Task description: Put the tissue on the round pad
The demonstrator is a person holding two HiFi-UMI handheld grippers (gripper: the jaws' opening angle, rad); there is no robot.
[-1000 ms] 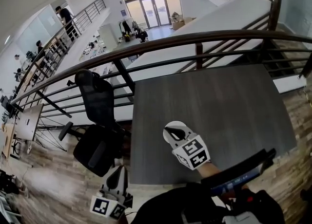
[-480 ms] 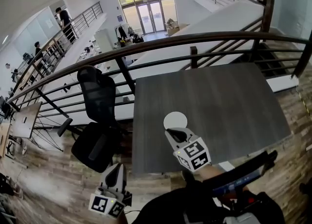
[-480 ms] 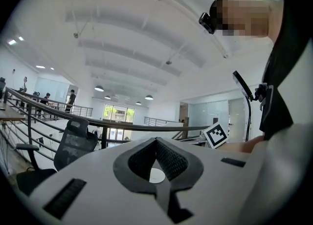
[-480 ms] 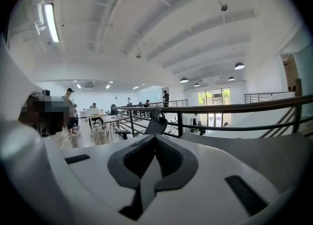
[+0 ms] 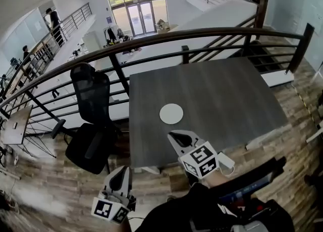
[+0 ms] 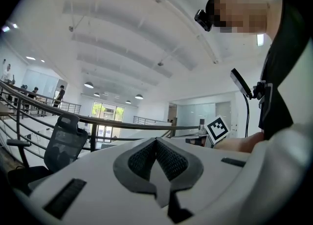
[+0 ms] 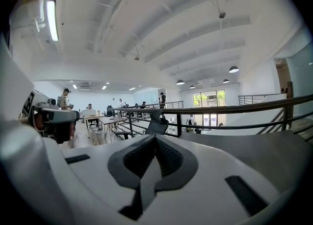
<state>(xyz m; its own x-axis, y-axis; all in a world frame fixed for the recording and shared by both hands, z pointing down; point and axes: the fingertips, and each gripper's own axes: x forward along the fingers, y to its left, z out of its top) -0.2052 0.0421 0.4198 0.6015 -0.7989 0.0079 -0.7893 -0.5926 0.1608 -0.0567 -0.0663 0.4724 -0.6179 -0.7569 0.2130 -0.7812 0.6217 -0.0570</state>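
Moved: your right claw (image 5: 175, 135) backed off the round pad (image 5: 171, 113) | claws: right claw and left claw (image 5: 120, 174) both pinched closed, empty | step: pad bare, no tissue in sight | next: go find the tissue and grab it.

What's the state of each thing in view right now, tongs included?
left tongs: shut, empty, held low over the floor, off the table
right tongs: shut, empty, above the table's near edge, pointing toward the pad
round pad: flat on the table, nothing on it
table: bears only the round pad
office chair: unoccupied, beside the table's left edge
tissue: not in any view
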